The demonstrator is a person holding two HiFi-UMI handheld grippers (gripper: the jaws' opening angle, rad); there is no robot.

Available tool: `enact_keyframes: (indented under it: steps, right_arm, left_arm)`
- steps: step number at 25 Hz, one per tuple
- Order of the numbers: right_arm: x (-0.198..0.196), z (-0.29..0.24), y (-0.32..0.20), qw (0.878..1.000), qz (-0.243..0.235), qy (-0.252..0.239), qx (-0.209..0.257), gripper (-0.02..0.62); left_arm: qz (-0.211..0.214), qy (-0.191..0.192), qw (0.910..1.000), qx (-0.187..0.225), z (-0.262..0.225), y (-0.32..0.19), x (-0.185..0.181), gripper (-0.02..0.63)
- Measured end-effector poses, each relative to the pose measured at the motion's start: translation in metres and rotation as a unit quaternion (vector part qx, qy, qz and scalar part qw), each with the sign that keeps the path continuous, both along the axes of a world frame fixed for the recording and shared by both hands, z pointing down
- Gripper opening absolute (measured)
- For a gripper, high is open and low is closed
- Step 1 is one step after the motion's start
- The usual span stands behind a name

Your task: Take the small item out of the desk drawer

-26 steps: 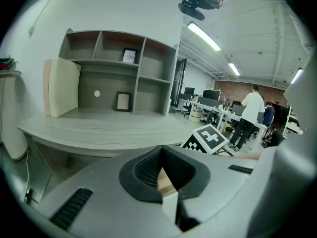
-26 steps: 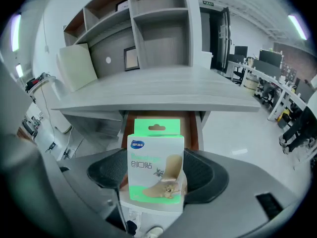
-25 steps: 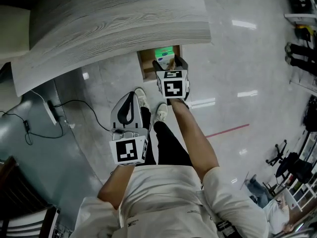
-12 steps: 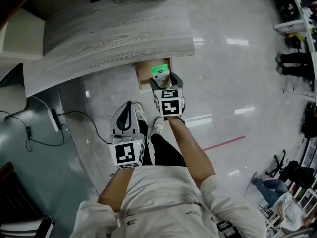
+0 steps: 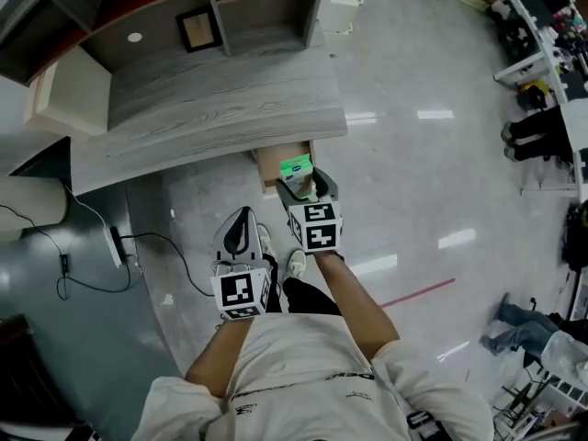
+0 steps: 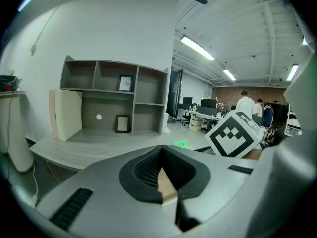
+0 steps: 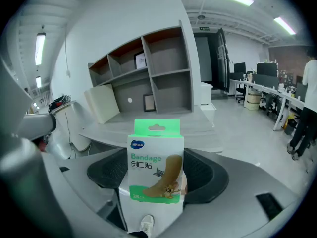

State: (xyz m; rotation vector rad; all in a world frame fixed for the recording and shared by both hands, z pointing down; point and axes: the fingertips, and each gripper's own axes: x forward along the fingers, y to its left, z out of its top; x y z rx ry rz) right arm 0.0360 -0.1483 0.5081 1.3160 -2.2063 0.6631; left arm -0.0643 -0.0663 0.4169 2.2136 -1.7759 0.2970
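The right gripper (image 7: 156, 178) clamps the bandage box (image 7: 154, 155), seemingly clear of the open drawer (image 5: 274, 161); the left gripper (image 6: 161, 156) sits closed and empty.

Drawer: we see only the front of the light-wood desk drawer (image 5: 273, 165); the grey wood-grain desktop (image 5: 211, 118) covers the rest.
Print: lowest line on the green-and-white bandage box (image 7: 155, 165) unreadable to us.

Shelf unit (image 5: 262, 7) w/ pic frame (image 5: 198, 28), floor cable (image 5: 170, 237), red floor line (image 5: 418, 292)
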Motion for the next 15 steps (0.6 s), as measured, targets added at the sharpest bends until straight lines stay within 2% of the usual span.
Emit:
enact_keyframes:
  steps: [9,15]
  right_arm:
    - [0.002,-0.062,0.013,0.999,0.002,-0.018,0.038,0.374]
    - [0.005,-0.088,0.025,0.998,0.017,-0.036,0.048,0.374]
  left_arm:
    - [0.017,-0.009,0.9996,0.021,-0.044,0.002,0.007,0.015]
    - [0.015,0.009,0.9993,0.032,-0.067,0.002,0.007,0.015]
